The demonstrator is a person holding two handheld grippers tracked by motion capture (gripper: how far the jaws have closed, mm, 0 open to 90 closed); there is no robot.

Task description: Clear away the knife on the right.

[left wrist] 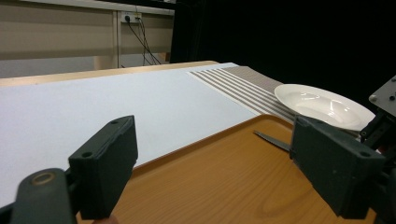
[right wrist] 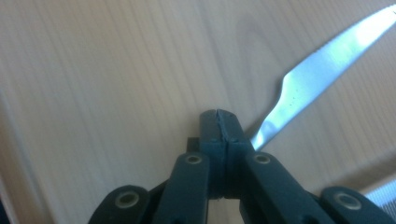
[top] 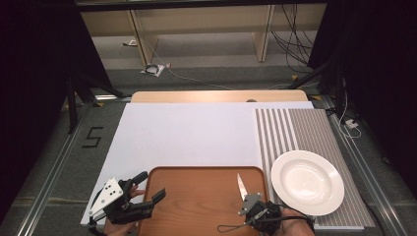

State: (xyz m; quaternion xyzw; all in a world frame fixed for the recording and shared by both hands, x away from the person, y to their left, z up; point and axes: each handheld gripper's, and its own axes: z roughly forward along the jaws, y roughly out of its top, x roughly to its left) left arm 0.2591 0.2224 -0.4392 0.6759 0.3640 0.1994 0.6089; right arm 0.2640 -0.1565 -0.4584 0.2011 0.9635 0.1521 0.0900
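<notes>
From above, a wooden tray [top: 196, 201] lies at the near edge of the worktop [top: 187, 132], with a white plate [top: 307, 182] just beside it on a striped mat [top: 295, 130]. The right hand-held gripper [top: 244, 200] sits over the tray's right part with a knife [top: 241, 187] sticking out ahead of it, blade pointing away from the person. The left hand-held gripper [top: 147, 189] hovers at the tray's left edge, jaws spread, holding nothing.

Along the left hand-held gripper [left wrist: 210, 163], the wide gap frames the tray [left wrist: 224, 177]; the knife tip [left wrist: 271, 140] and plate [left wrist: 322, 105] lie beyond, probably kept within reach for a hand-over or steadying.

Down the right hand-held gripper [right wrist: 219, 135], the jaws look pressed together. The knife [right wrist: 322, 74] emerges just beside them, low over the tray [right wrist: 116, 70]; whether they pinch its handle is hidden.
</notes>
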